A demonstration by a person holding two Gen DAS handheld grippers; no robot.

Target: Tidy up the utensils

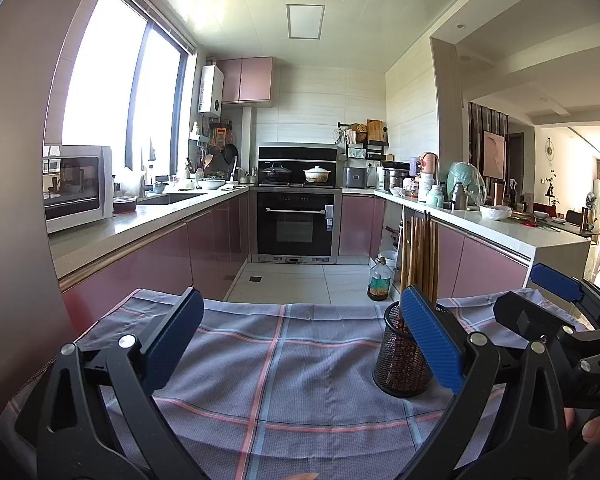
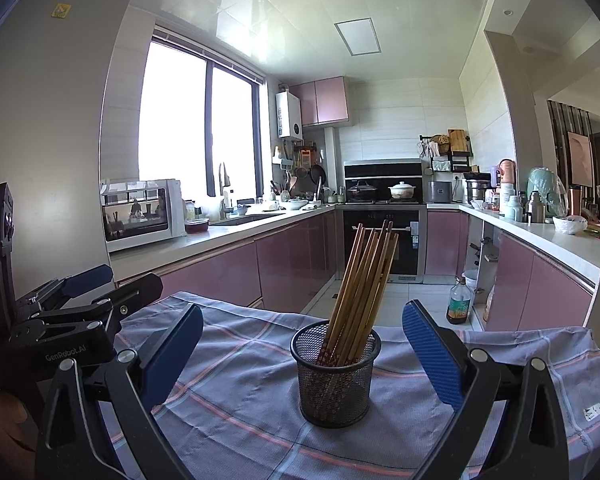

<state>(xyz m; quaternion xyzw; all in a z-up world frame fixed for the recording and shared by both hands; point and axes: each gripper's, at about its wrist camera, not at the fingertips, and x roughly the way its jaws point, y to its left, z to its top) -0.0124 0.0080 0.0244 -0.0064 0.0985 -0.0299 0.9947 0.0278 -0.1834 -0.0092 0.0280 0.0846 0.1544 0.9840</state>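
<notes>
A black mesh holder [image 2: 334, 376] stands upright on the checked cloth [image 2: 240, 400], with several wooden chopsticks [image 2: 364, 276] leaning in it. My right gripper [image 2: 302, 352] is open, its blue pads on either side of the holder and clear of it. In the left wrist view the same holder [image 1: 396, 356] sits partly behind my right-hand blue pad, chopsticks [image 1: 420, 256] rising above it. My left gripper [image 1: 300, 344] is open over bare cloth [image 1: 260, 360], left of the holder. Nothing is held by either one.
The other gripper [image 1: 556, 292] shows at the right edge of the left wrist view, and at the left edge [image 2: 72, 300] of the right wrist view. Beyond the cloth's far edge is kitchen floor with an oil bottle [image 2: 458, 300], pink cabinets and an oven [image 2: 384, 236].
</notes>
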